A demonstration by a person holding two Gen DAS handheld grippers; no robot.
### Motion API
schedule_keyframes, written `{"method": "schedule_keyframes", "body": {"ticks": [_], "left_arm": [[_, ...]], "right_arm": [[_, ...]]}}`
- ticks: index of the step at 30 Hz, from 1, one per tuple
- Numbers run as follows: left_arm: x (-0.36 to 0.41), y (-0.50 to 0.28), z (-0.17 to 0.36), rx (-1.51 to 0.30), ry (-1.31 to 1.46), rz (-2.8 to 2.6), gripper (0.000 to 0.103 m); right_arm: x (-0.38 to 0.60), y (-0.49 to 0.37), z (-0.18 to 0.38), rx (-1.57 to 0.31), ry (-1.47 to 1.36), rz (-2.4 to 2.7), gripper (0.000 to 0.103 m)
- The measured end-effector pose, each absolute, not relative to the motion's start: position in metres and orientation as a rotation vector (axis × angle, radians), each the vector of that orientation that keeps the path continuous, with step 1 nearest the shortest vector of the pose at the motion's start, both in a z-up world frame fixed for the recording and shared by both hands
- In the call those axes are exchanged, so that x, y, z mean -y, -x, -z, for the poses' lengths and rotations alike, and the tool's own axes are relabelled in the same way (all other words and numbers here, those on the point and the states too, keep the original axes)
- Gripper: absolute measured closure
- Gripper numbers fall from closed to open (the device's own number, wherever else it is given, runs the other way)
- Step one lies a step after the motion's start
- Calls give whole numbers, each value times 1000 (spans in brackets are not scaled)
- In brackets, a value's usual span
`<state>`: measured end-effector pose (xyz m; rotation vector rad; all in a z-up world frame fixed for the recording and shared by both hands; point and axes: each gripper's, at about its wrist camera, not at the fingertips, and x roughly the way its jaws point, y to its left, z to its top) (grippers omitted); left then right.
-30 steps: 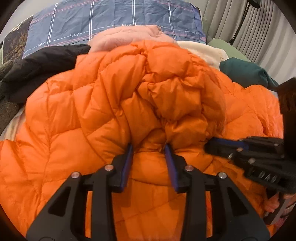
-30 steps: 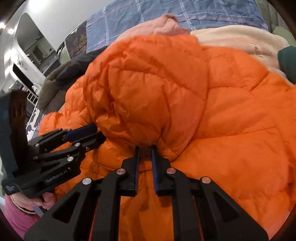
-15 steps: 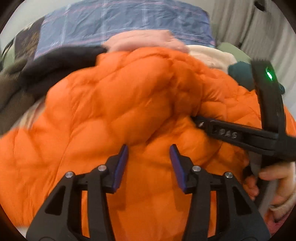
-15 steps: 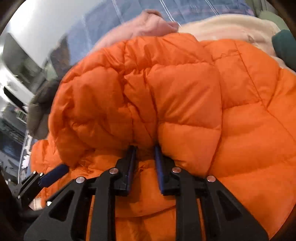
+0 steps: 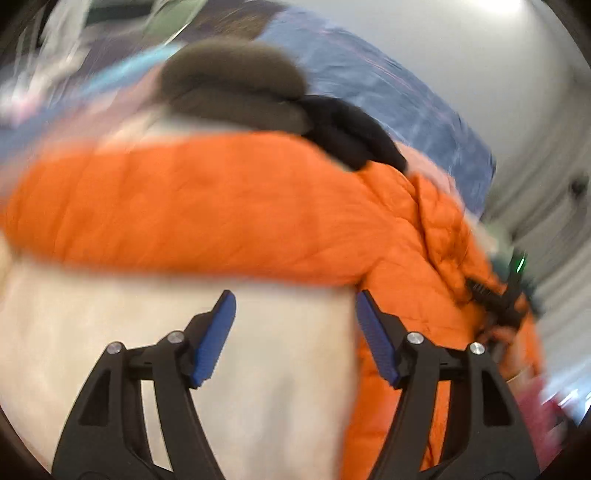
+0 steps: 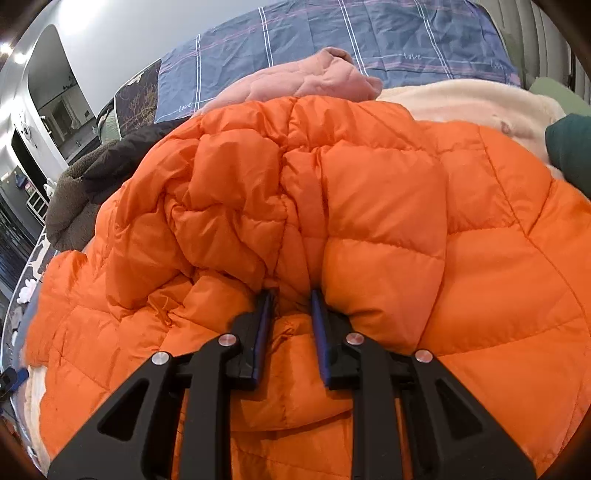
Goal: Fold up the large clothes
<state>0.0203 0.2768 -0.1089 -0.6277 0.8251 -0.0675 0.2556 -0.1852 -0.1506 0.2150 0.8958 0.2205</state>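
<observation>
A large orange quilted puffer jacket (image 6: 369, 206) lies spread on the bed, with a bunched fold heaped on its middle. My right gripper (image 6: 290, 295) is shut on that fold of the orange jacket, the fabric pinched between the blue pads. In the blurred left wrist view the jacket (image 5: 221, 214) runs across the middle. My left gripper (image 5: 293, 302) is open and empty over a pale cream surface (image 5: 258, 369), just in front of the jacket's edge. The right gripper's black body (image 5: 495, 299) shows at the right of that view.
A pink garment (image 6: 310, 81), a cream fleece (image 6: 472, 107), a dark green item (image 6: 569, 147) and a brown and black garment (image 6: 88, 184) lie behind the jacket on a blue plaid bedcover (image 6: 351, 33). A room opening is at far left.
My left gripper has let go of the jacket, opened wide and swung left toward its edge. My right gripper keeps its hold on the fold and has shifted slightly.
</observation>
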Motion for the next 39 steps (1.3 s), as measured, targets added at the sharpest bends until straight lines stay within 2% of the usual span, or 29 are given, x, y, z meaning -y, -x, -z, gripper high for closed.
{"method": "schedule_keyframes", "body": {"ticks": [2, 4, 6, 9, 12, 14, 17, 18, 19, 20, 21, 25, 29, 31, 36, 39], "left_arm": [[-312, -11, 137, -836, 877, 87, 39], [-331, -7, 155, -821, 1011, 71, 48], [-346, -8, 166, -781, 1120, 52, 48], [-368, -15, 168, -721, 1165, -81, 40], [-392, -24, 170, -679, 1171, -209, 41], [-408, -24, 175, -649, 1205, -298, 45], [-430, -24, 181, -623, 1282, -329, 59], [-432, -25, 180, -617, 1295, -310, 67], [-428, -30, 175, -608, 1291, -287, 84], [-424, -35, 164, -595, 1261, -252, 90], [-415, -41, 146, -578, 1203, -225, 94], [-383, -76, 61, -494, 997, -88, 95], [-293, -115, -33, -431, 743, 137, 95], [-245, -131, -58, -433, 655, 245, 94], [-109, -177, -85, -516, 423, 454, 92], [-38, -207, -57, -629, 324, 522, 91]], "right_arm": [[185, -254, 151, -891, -215, -220, 80], [186, -253, 151, -889, -220, -222, 80], [186, -252, 151, -886, -221, -221, 80], [187, -251, 150, -880, -222, -221, 80], [189, -251, 151, -876, -235, -228, 80], [191, -250, 151, -873, -245, -233, 80], [193, -250, 152, -872, -252, -237, 80], [192, -251, 152, -872, -250, -236, 80], [192, -251, 152, -872, -247, -235, 80], [192, -251, 152, -871, -244, -234, 80], [192, -251, 152, -871, -241, -233, 79], [192, -250, 151, -869, -236, -232, 79], [192, -249, 151, -869, -237, -232, 79], [191, -250, 152, -869, -236, -232, 79], [197, -244, 149, -868, -261, -236, 79], [207, -237, 143, -884, -284, -246, 78]]}}
